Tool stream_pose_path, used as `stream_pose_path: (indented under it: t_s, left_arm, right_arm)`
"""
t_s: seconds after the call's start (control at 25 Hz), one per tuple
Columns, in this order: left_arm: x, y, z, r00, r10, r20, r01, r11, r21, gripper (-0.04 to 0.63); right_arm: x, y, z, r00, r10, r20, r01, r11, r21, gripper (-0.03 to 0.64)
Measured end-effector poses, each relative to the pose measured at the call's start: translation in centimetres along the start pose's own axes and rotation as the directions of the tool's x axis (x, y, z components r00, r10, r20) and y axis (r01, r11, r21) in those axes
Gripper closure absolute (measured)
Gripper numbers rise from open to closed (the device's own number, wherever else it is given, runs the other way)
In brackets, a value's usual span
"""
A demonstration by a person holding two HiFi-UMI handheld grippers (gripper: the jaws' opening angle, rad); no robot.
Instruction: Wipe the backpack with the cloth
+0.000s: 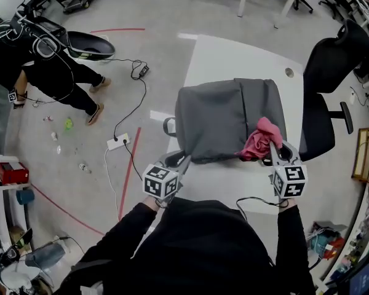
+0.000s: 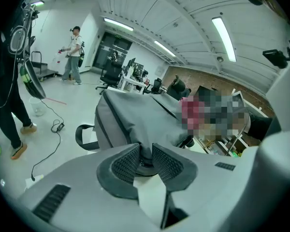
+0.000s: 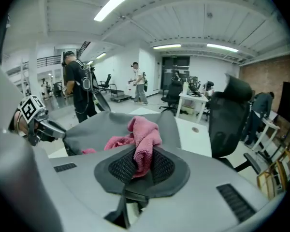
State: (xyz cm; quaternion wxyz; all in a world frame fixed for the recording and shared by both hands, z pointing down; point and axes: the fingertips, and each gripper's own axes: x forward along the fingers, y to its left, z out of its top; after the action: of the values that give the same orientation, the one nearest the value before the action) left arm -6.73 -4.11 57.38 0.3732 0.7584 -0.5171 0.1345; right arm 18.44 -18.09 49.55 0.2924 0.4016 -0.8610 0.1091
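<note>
No words, brand names or numbers can be read in any view. The only printed marks are black-and-white square patterns on the marker cube (image 1: 161, 182) of the left gripper (image 1: 183, 160) and the marker cube (image 1: 289, 180) of the right gripper (image 1: 274, 147); they are codes, not letters.

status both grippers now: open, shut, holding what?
left gripper: closed, pinching the near edge of the backpack.
right gripper: closed on the pink cloth.
</note>
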Motion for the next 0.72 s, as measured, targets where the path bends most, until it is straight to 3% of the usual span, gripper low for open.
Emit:
stream_pose_path:
  t_s: [0.2, 0.36, 0.56, 0.64, 0.72]
  left_arm:
    - [-0.1, 0.0, -0.1, 0.999, 0.039, 0.012, -0.039, 0.999, -0.017, 0.500]
    - [-1.1, 1.1, 0.6, 0.988, 0.129, 0.089, -0.126, 0.991, -0.038, 0.437]
    - [-2.2, 1.9, 0.1, 0.984, 0.131, 0.117, -0.121, 0.989, -0.090, 0.437]
    - [-2.6, 2.1, 0.0, 0.982, 0.143, 0.121, -0.132, 0.987, -0.093, 0.437]
    - [-3.1, 2.0, -0.1, 0.980, 0.155, 0.129, -0.143, 0.985, -0.095, 0.437]
  right_arm:
    - [-3.5, -8.3, 1.3, 0.985, -0.168, 0.034, 0.169, 0.986, -0.010, 0.563]
    - [-3.5, -8.6, 1.7, 0.980, -0.191, 0.062, 0.192, 0.981, -0.006, 0.563]
    - [1.6, 1.5, -0.8, 0.999, 0.023, -0.026, -0.024, 0.999, -0.044, 0.563]
    - [3.9, 7.0, -1.7, 0.987, 0.138, -0.078, -0.142, 0.988, -0.054, 0.563]
    - [5.5, 13.1, -1.9, 0.956, 0.273, -0.109, -0.280, 0.958, -0.060, 0.563]
